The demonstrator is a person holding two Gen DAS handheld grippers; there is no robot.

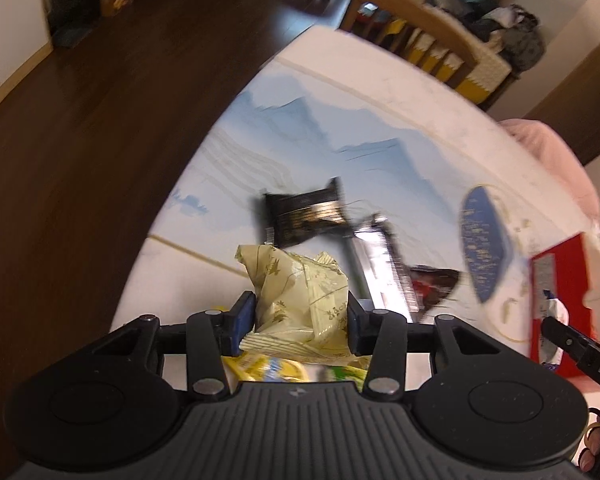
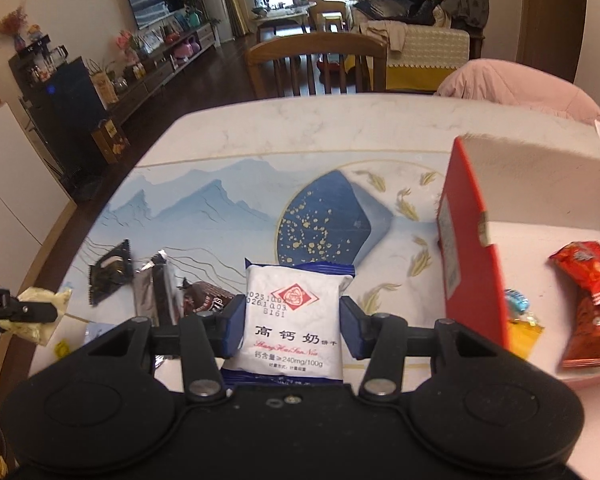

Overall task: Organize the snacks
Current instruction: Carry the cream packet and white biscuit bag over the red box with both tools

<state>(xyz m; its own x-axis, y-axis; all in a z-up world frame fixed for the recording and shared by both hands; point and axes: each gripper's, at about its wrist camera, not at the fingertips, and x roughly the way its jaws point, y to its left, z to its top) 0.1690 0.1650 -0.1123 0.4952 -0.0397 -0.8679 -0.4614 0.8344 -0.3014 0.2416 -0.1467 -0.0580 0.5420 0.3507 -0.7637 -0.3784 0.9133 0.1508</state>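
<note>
My left gripper [image 1: 302, 314] is shut on a pale yellow snack packet [image 1: 300, 300], held above the table; it also shows at the left edge of the right wrist view [image 2: 36, 314]. My right gripper [image 2: 292, 326] is shut on a white and blue biscuit packet [image 2: 294, 320], held just left of a red box [image 2: 466, 248]. Inside the box lie a red snack bag [image 2: 592, 304] and a yellow packet [image 2: 522, 330]. On the table lie a black packet [image 2: 110, 276], a silver packet [image 2: 152, 292] and a dark brown packet [image 2: 206, 298].
The table has a marble top with a blue mountain picture [image 2: 204, 204] and a dark blue fan shape [image 2: 324, 220]. A wooden chair [image 2: 316, 64] stands at the far edge. A pink cloth [image 2: 516, 84] lies at the far right. Yellow packets [image 1: 268, 368] lie under my left gripper.
</note>
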